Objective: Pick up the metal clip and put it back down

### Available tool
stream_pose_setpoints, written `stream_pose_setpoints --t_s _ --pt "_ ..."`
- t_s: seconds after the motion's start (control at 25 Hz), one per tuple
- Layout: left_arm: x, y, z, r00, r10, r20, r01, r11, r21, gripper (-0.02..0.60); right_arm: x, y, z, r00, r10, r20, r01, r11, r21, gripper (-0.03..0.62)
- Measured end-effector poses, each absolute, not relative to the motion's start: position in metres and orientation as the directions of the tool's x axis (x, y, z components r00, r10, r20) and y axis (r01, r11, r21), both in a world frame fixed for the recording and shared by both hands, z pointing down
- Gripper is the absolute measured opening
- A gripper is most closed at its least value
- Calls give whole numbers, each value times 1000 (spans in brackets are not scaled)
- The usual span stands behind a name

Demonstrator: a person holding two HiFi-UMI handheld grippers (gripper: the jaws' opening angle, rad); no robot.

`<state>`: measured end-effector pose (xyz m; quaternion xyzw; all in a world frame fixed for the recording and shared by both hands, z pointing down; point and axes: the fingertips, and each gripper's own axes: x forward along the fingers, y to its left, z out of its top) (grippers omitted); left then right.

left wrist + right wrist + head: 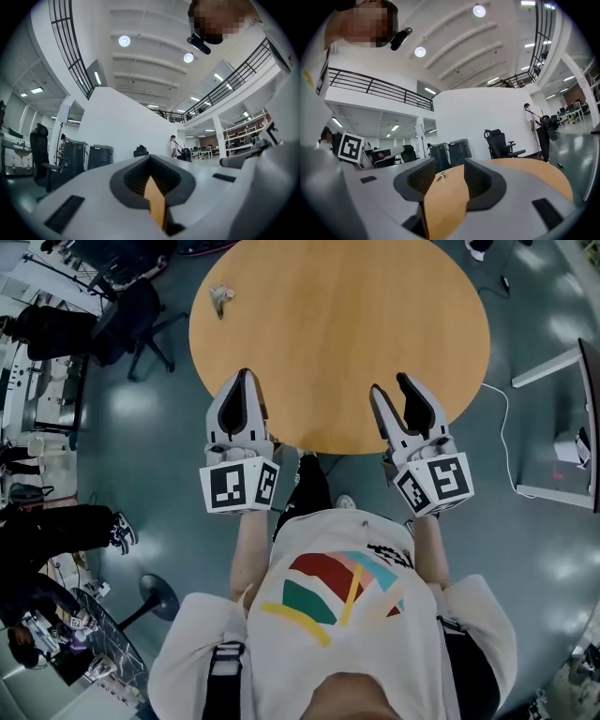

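**Metal clip lies alone at the far edge of the desk; both grippers hover at the near edge**

The small silver metal clip (221, 298) lies on the round, light-brown wooden desk (356, 324), close to its far left rim and well apart from both grippers. Nothing touches it.

The white and dark-grey left gripper (244, 379) is held over the near edge of the desk with its tips pointing away from the person. Its fingers are clenched together. In the left gripper view only a thin sliver of desk shows between them, and they grasp nothing.

The white and dark-grey right gripper (391, 386) is at the near right edge of the desk, level with the left one. Its fingers are released and stand apart with bare desk between them. In the right gripper view the clip shows small and far off through that gap, across the desk.

The person wears a white T-shirt with a coloured print (347, 615) and stands on a glossy blue-grey floor (525, 456).
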<state>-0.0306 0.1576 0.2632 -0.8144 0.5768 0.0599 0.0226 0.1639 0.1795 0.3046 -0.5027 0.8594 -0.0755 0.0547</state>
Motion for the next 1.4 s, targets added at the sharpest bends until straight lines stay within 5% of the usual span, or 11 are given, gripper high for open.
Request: stream_pose_setpoints --t_s 0.28,0.64,0.88,1.4 --pt "-93 40 274 314 -942 -115 -946 -321 43 34 79 55 310 -557 -831 10 -824 551 -131 301" --pt "-206 -130 319 241 -970 -2 -963 -239 126 34 -97 -174 346 -734 -661 157 -679 713 -174 301" --pt "-267 -219 366 211 -975 71 -971 -201 130 34 -189 -308 426 -739 -608 289 -673 681 -288 301" --pt "-286 -298 463 199 -971 129 -963 -170 211 34 -257 -388 531 -748 -521 411 -660 650 -377 299"
